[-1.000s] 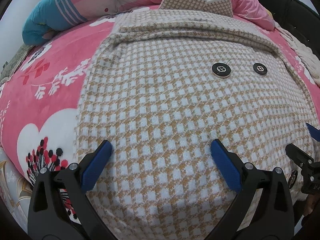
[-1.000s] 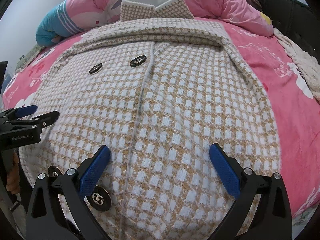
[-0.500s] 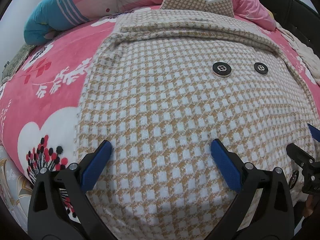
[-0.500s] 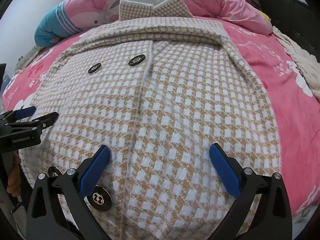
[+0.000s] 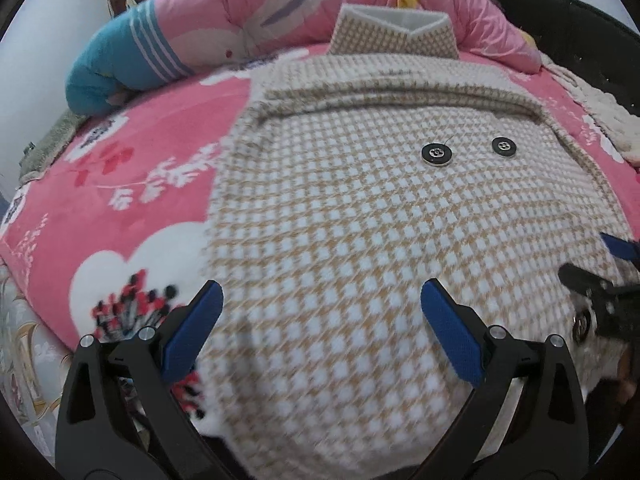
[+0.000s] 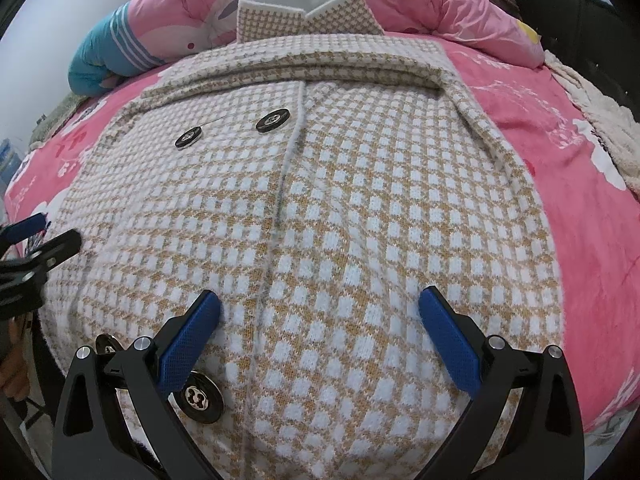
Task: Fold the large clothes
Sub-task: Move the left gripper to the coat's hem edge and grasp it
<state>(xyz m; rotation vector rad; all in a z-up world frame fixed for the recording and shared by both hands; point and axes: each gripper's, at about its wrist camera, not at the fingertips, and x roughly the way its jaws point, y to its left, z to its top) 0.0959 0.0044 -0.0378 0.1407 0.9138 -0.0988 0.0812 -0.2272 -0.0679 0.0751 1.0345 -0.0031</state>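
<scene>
A tan-and-white houndstooth coat (image 5: 360,208) lies flat on a pink bed, collar (image 5: 394,34) at the far end and sleeves folded across the chest; it also fills the right wrist view (image 6: 360,220). Black buttons (image 5: 437,153) sit mid-chest, and another button (image 6: 201,397) lies near the hem. My left gripper (image 5: 320,308) is open and empty over the coat's lower left part. My right gripper (image 6: 320,308) is open and empty over the lower right part, beside the front seam (image 6: 280,200). Each gripper shows at the edge of the other's view.
A pink floral blanket (image 5: 120,200) covers the bed. A rolled pink-and-teal quilt (image 5: 168,48) lies along the far side. A cream knitted throw (image 6: 600,120) lies at the right edge. A dark headboard (image 6: 580,20) stands at the back right.
Both grippers have dropped lower and moved slightly forward over the coat's hem area. Both stay open. The coat has not moved.
</scene>
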